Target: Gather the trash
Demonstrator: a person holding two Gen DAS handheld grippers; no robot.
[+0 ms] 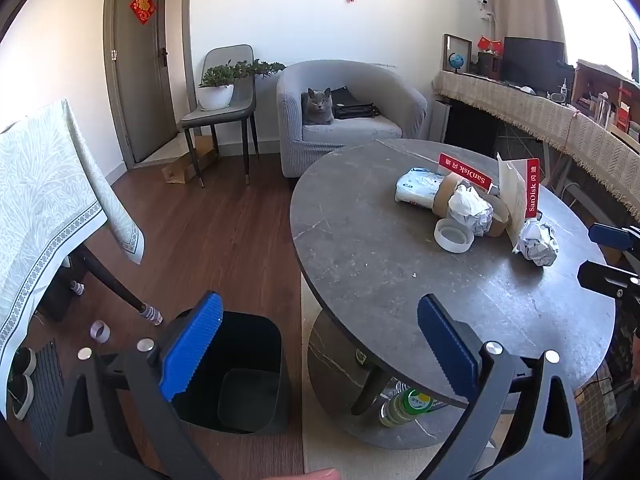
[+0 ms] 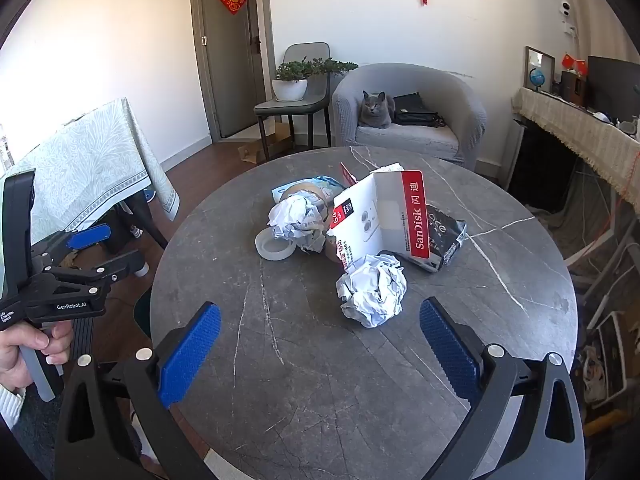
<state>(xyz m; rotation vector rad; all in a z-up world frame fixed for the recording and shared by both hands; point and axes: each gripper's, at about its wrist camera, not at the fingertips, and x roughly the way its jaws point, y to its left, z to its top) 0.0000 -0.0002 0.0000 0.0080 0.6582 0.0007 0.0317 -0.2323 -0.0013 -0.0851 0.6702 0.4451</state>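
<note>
A round grey marble-patterned counter [image 2: 500,340] is seen. On it are heaped two crumpled paper balls [image 2: 372,294], a clear tape roll [image 2: 274,245], a SanDisk box [image 2: 384,216], a black wrapper [image 2: 446,238] and a tissue pack [image 1: 418,184].

Black gripper [image 2: 320,344], blue ribbed jaws

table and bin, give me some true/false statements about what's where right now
1. Both grippers, left and right, are open and empty. True.
2. The bin stands on the table. False: it stands on the floor beside it.
3. A paper ball lies nearest the right gripper. True.
4. The cat sits on the table. False: it sits in the armchair.
5. The tape roll lies on the table. True.
</note>
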